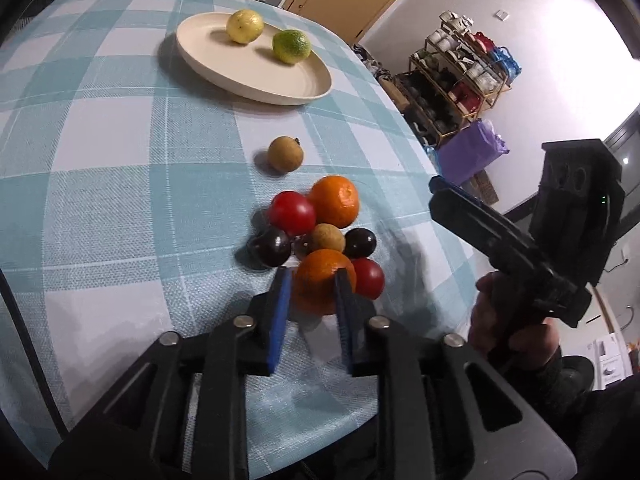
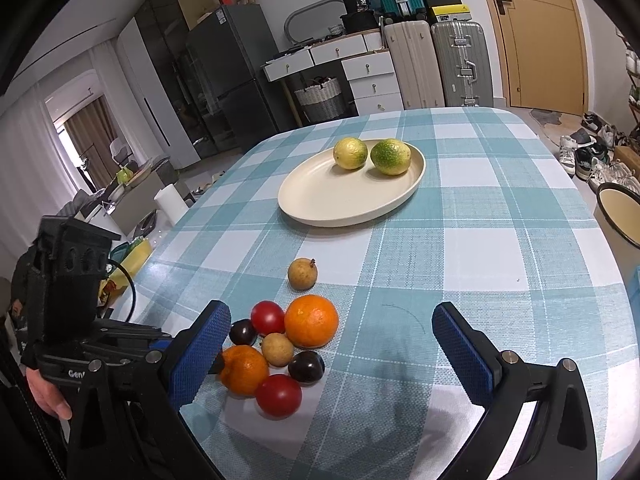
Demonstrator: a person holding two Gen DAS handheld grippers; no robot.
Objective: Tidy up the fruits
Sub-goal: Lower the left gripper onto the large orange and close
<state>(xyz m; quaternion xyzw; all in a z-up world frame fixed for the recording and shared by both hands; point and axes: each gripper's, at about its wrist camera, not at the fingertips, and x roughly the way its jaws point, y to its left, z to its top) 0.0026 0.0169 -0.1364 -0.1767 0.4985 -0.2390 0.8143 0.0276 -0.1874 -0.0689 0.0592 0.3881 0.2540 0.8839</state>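
Observation:
My left gripper (image 1: pixel 313 274) is shut on the near orange (image 1: pixel 318 294), its blue pads pressing both sides at the front of a fruit pile on the checked tablecloth. The pile also holds a second orange (image 1: pixel 335 201), two red tomatoes (image 1: pixel 291 212), dark plums (image 1: pixel 272 246) and a brown longan (image 1: pixel 328 238). One more longan (image 1: pixel 285 154) lies apart, toward the cream plate (image 1: pixel 280 88), which carries a yellow lemon (image 1: pixel 245 26) and a green lime (image 1: pixel 291 46). My right gripper (image 2: pixel 331 310) hangs open over the cloth just right of the pile, with nothing between its fingers.
A hand (image 1: pixel 504 320) holds the right gripper beyond the table's right edge. A cream bowl (image 2: pixel 618 216) stands off the table's right side. Bare cloth lies between the pile and the plate. Suitcases, drawers and a shelf rack stand beyond the table.

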